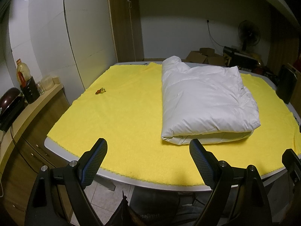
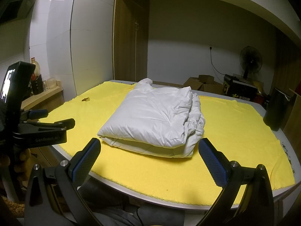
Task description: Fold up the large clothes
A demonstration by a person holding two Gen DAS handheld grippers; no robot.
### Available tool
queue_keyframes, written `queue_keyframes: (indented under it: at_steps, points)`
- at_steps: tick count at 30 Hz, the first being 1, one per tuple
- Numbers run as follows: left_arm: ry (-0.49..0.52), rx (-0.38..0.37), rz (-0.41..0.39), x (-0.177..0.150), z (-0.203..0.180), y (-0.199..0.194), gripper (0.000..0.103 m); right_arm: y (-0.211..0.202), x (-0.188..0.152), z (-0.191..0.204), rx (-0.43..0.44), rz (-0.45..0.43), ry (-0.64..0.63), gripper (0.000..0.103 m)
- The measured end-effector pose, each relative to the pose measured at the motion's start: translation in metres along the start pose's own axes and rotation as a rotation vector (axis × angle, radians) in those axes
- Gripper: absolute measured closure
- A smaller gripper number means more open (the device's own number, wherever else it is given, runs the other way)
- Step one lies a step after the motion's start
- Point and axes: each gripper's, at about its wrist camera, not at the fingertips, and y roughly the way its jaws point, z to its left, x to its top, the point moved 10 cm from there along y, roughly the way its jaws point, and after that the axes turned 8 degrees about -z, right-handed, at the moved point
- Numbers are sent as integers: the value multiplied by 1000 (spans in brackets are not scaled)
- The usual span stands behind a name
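white and puffy, the folded jacket (image 1: 205, 101) lies on the yellow cloth (image 1: 122, 116) that covers the table (image 1: 131, 181), toward its right half and well in from the near edge, its fold facing that edge and its loose layers bunched along the right side. the left gripper (image 1: 148, 162) hangs over the near edge with jaws wide and nothing between them, and the right gripper (image 2: 150, 160) does the same just before the jacket. a small brown scrap (image 1: 100, 91) sits near the cloth's left edge.
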Motion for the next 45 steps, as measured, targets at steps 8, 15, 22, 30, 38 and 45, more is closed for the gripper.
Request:
queue_keyframes:
  at_steps: [8, 15, 22, 30, 38, 45]
  points:
    - [-1, 1, 5, -2, 0, -1, 14, 2, -2, 3, 0, 3, -2, 0]
    - [-2, 1, 5, -1, 1, -1, 14, 2, -2, 4, 1, 4, -2, 0]
    - [-3, 1, 6, -2, 0, -1, 14, 2, -2, 3, 1, 5, -2, 0]
    - [-3, 1, 5, -2, 0, -1, 14, 3, -3, 4, 0, 6, -4, 0]
    - [-4, 0, 6, -2, 1, -1, 14, 2, -3, 4, 1, 6, -3, 0]
    - [-1, -2, 7, -2, 1, -1, 14, 2, -3, 4, 0, 6, -6, 0]
